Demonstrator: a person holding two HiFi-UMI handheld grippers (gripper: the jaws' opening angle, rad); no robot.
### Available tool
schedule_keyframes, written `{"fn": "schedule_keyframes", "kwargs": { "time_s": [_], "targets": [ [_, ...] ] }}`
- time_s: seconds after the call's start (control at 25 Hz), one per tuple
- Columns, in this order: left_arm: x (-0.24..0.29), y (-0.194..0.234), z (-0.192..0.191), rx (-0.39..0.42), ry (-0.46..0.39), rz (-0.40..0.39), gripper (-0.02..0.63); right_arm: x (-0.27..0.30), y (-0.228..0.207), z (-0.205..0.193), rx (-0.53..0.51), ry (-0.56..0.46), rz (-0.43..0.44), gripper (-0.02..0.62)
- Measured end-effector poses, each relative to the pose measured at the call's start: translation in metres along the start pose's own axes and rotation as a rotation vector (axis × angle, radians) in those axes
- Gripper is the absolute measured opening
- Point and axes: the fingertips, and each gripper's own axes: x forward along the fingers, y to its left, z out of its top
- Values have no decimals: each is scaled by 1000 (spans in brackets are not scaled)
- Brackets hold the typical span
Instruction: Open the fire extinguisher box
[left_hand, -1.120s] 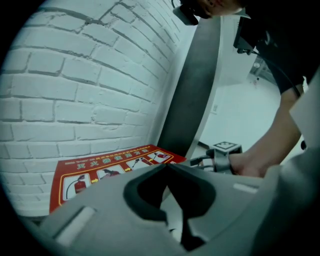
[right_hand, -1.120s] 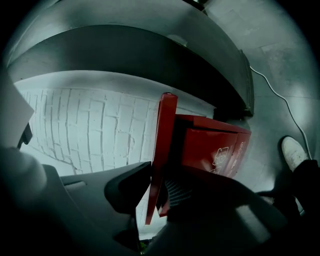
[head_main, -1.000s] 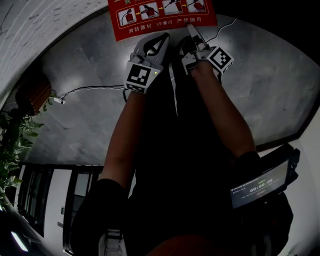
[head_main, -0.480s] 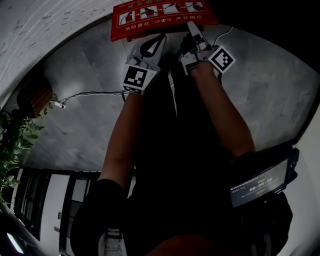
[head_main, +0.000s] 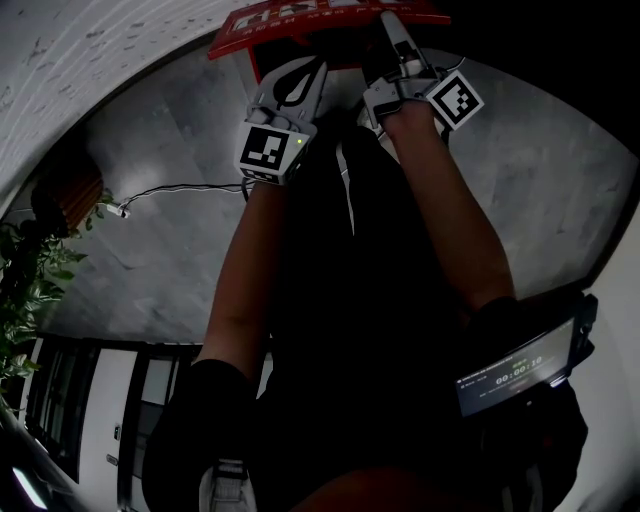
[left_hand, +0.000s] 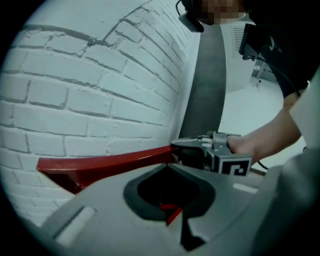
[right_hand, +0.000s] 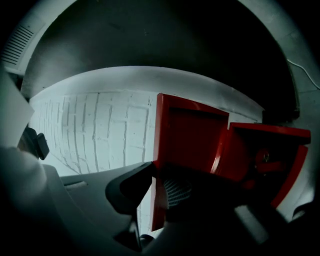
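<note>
Fire extinguisher box (right_hand: 270, 155) stood partly open (door (right_hand: 192, 135) mid-frame, more swing needed). Right gripper (right_hand: 159, 182) was closing on the door's edge, left gripper (left_hand: 169, 166) jaws together.

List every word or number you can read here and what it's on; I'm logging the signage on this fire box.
"00:00:10": on the device screen at the lower right of the head view.
Small line above that timer on the same screen: too small to read.
White print on the red box door: blurred and cut off by the frame edge, unreadable.
Both gripper views: no text visible.
</note>
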Motion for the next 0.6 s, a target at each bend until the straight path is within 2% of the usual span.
{"fn": "schedule_keyframes", "kwargs": {
  "time_s": [0.6],
  "targets": [
    [-9,28,10,-17,-22,31,5,61,18,25,-10,-38,33,72]
  ]
}}
